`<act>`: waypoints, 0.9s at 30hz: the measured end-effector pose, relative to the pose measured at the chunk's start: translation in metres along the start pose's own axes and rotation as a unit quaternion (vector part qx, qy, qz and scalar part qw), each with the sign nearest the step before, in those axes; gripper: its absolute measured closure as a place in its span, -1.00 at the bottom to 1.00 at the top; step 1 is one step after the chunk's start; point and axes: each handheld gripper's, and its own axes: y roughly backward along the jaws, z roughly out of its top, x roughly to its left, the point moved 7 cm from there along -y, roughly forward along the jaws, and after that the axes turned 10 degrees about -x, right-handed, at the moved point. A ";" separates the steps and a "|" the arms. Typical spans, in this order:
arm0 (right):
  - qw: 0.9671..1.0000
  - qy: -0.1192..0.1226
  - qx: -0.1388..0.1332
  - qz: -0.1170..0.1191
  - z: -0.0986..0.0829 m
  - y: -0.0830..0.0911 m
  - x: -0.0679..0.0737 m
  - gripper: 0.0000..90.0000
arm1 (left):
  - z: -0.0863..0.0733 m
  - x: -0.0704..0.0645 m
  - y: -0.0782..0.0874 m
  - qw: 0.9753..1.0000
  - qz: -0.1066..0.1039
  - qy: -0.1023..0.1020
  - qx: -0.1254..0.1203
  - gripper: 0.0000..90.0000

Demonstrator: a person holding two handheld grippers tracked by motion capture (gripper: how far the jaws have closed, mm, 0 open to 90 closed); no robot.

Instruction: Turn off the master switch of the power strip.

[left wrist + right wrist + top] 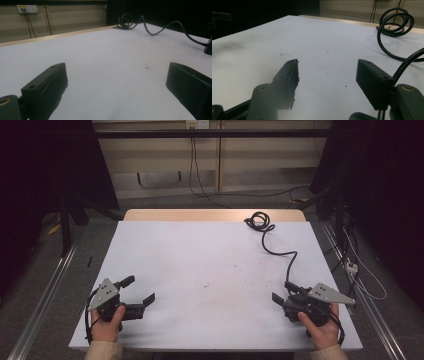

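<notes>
Tongs (139, 290) (281, 291): blocky matte-black jaws agape over smooth white table (210, 265).

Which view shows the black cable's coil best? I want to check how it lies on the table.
The high view: the black cable shows whole, coiled near the table's far edge and running to the right gripper. The right gripper view shows the coil large but cut off. The left gripper view shows it small and far.
</notes>
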 end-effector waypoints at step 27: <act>1.000 -0.009 0.017 0.024 0.004 0.012 -0.015 0.59 | -0.002 0.000 0.001 1.000 0.000 0.005 0.004 -0.92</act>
